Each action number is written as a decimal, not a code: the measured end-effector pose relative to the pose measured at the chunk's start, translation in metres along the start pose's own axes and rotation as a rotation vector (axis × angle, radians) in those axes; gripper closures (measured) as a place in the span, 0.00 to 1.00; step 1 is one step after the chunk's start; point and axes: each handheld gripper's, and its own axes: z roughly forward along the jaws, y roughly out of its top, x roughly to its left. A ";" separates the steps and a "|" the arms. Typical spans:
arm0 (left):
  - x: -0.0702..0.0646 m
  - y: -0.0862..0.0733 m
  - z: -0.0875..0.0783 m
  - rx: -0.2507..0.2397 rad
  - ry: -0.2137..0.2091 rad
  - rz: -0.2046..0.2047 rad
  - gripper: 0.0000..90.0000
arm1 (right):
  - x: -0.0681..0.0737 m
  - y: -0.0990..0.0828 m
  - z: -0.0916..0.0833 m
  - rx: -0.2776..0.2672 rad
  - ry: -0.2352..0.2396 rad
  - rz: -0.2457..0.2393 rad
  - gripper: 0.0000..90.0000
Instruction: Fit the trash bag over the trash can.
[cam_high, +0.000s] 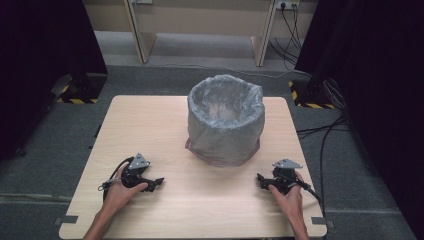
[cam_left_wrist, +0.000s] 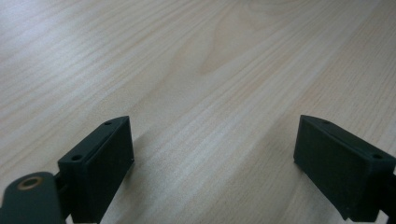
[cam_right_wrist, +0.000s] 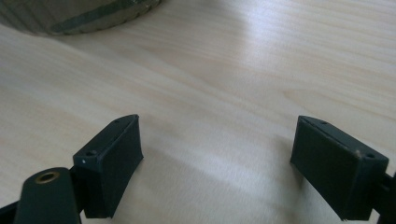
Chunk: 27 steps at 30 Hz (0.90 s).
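Note:
A round bin lined with a grey plastic bag (cam_high: 226, 119) stands at the middle of the light wooden table (cam_high: 150, 120), towards its far side. My left gripper (cam_high: 159, 181) rests low over the table at the front left, held by a hand, its tips towards the right. It is open (cam_left_wrist: 212, 158), and bare wood lies between its jaws. My right gripper (cam_high: 260, 178) sits at the front right, tips towards the left, open (cam_right_wrist: 217, 161) over bare wood. The bin's lower edge (cam_right_wrist: 79, 18) is at the top left of the right gripper view.
Black curtains and stand bases with yellow-black tape (cam_high: 75, 95) flank the table on a grey carpet. Cables (cam_high: 320, 132) run on the floor at the right. A pale wooden bench (cam_high: 200, 30) stands behind the table.

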 end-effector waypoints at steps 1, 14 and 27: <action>0.000 0.000 0.000 0.000 0.000 0.000 0.12 | 0.001 -0.001 -0.002 0.001 0.000 0.000 0.18; 0.000 0.000 0.000 0.000 0.000 0.000 0.12 | 0.004 -0.008 -0.008 0.004 0.005 -0.003 0.16; 0.000 0.000 0.000 0.000 0.000 -0.001 0.12 | 0.005 -0.008 -0.008 0.010 0.016 -0.008 0.13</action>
